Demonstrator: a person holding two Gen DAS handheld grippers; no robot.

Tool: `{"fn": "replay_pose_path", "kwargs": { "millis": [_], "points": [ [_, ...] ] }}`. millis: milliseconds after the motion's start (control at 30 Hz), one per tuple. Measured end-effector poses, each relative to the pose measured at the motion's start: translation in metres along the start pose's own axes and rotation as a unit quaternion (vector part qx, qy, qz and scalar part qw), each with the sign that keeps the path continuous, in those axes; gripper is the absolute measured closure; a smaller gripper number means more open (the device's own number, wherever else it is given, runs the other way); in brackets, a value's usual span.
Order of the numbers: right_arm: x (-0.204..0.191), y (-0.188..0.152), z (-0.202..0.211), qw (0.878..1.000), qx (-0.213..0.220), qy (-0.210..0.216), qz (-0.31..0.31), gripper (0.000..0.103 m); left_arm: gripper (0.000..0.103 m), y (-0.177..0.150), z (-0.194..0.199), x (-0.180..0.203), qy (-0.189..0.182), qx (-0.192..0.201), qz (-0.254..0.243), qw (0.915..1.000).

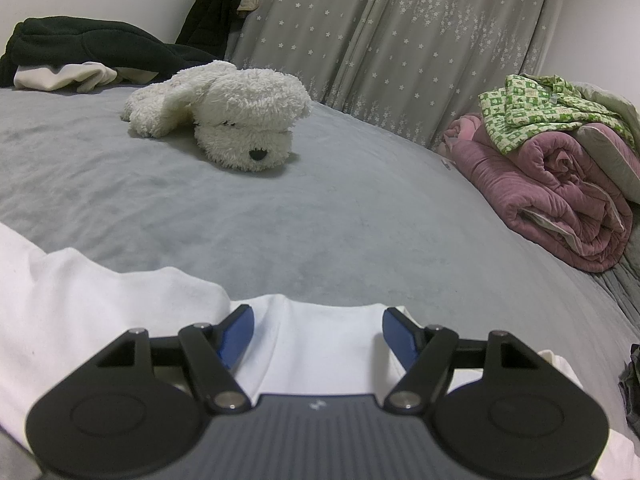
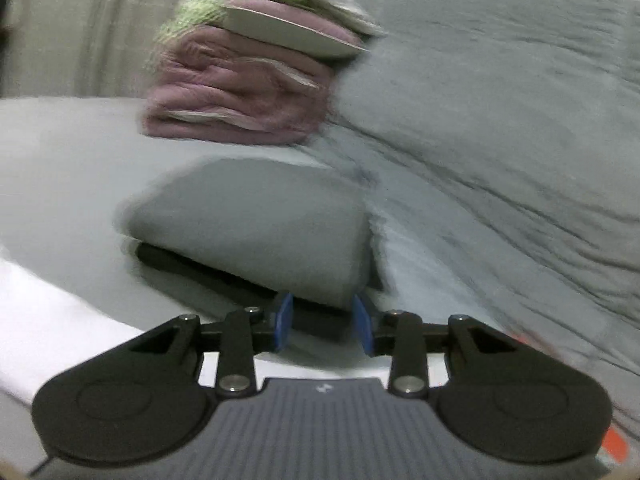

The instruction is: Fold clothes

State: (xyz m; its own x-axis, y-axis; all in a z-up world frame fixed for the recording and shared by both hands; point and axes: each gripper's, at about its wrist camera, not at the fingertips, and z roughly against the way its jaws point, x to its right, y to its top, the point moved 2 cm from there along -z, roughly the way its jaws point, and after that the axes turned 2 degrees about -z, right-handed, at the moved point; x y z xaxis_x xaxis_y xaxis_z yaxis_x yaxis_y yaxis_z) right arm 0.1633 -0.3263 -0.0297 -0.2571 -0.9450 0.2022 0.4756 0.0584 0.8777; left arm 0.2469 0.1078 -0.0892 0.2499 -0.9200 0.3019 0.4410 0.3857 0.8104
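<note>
Two hand-held grippers worked over the bed [image 1: 280, 216] as we looked along their fingers. Our white garment [image 1: 100, 304] lay spread on the near edge of the grey bed cover, and the left hand-held gripper [image 1: 318, 332] sat directly above it with its blue pads wide apart; white cloth showed between and beneath the pads, but they did not press on it, so we read it as open and holding nothing.

Our right hand-held gripper [image 2: 324, 328] had its pads parted by a moderate gap. We saw a folded grey garment [image 2: 256, 220] lying just ahead of the fingertips, stacked on a dark piece [image 2: 192, 266] whose edge ran between the pads. We saw no pad closing on either one, so we counted this gripper as open too. That view was smeared with blur, and a strip of the white garment [image 2: 60, 320] crossed its lower left corner.

Farther back on the bed, we saw a white plush dog [image 1: 224, 116] lying flat, nose toward us. A folded mauve quilt [image 1: 560, 184] was stacked at the right side, with a green-patterned cloth [image 1: 532, 108] on top. A heap of dark clothes [image 1: 88, 46] with a pale piece tucked in it lay at the far left. A grey flowered curtain [image 1: 380, 36] hung behind the bed.
</note>
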Motion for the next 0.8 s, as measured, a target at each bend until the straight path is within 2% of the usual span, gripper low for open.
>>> {"fn": "replay_pose_path", "kwargs": {
  "millis": [133,267,467,633,667,700,733,767,800],
  "points": [
    [-0.042,0.015,-0.003,0.994,-0.011,0.107,-0.003,0.064,0.03,0.0,0.0,0.0,0.0,0.0,0.0,1.0],
    [-0.083,0.021,-0.013,0.983,-0.028,0.184,0.002,0.064,0.03,0.0,-0.001,0.0,-0.001,0.0,0.0,1.0],
    [-0.14,0.021,-0.043,0.967,-0.063,0.244,0.043,0.059,0.03,0.0,0.0,0.0,0.0,0.0,0.0,1.0],
    [-0.163,0.016,-0.071,0.957,-0.097,0.27,0.032,0.057,0.03,0.0,0.0,0.0,0.0,0.0,0.0,1.0],
    [-0.165,0.016,-0.07,0.957,-0.094,0.27,0.038,0.061,0.03,0.0,0.0,0.001,0.0,0.0,0.0,1.0],
    [-0.168,0.017,-0.067,0.956,-0.092,0.275,0.047,0.08,0.03,0.0,0.0,0.001,0.0,0.0,0.0,1.0],
    [-0.172,0.017,-0.062,0.955,-0.09,0.278,0.061,0.092,0.03,0.0,0.0,0.001,0.0,0.0,-0.001,1.0],
    [-0.175,0.016,-0.056,0.954,-0.087,0.277,0.077,0.098,0.03,0.0,0.0,0.0,0.0,0.0,0.0,1.0],
    [-0.178,0.015,-0.051,0.956,-0.076,0.267,0.095,0.1,0.03,0.0,0.0,0.0,0.0,0.0,0.0,1.0]
  ]
}}
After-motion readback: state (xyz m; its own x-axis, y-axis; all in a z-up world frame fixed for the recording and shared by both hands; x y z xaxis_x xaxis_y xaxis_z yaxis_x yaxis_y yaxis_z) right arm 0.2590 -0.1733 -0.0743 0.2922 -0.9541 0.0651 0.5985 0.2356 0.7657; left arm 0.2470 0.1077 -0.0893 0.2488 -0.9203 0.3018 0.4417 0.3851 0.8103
